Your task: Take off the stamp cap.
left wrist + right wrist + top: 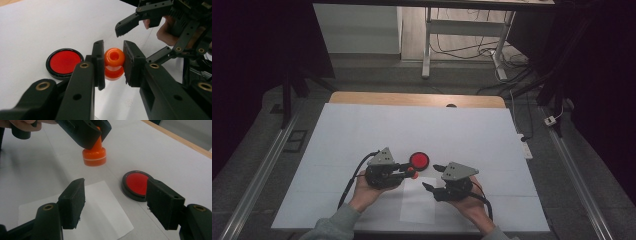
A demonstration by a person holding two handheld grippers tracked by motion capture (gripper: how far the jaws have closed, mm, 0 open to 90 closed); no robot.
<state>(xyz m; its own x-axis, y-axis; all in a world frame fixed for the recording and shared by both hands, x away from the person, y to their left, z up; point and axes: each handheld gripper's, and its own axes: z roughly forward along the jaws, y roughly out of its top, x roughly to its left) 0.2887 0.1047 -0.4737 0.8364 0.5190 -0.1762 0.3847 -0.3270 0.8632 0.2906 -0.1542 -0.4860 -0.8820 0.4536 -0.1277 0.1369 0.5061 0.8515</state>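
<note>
White table [362, 130] lies wide; left hand-held gripper [411, 172] clamps orange stamp [114, 63], right hand-held gripper [431, 176] gapes.

One orange stamp [114, 63], one ink pad [64, 62], one paper sheet [105, 207]

The high view looks forward and down from above the person's side of the table [362, 120], far enough to take in all four edges and the floor beyond the far edge; the left gripper view rides low on the left gripper [113, 62], close to the tabletop, looking along its jaws across the white sheet; the right gripper view sits on the right gripper [115, 202], equally near and low, facing the far edge; all three share the red ink pad [419, 160] [65, 61] [136, 183] and the orange stamp [411, 172] [114, 63] [95, 155] near the middle of the near edge.
</note>
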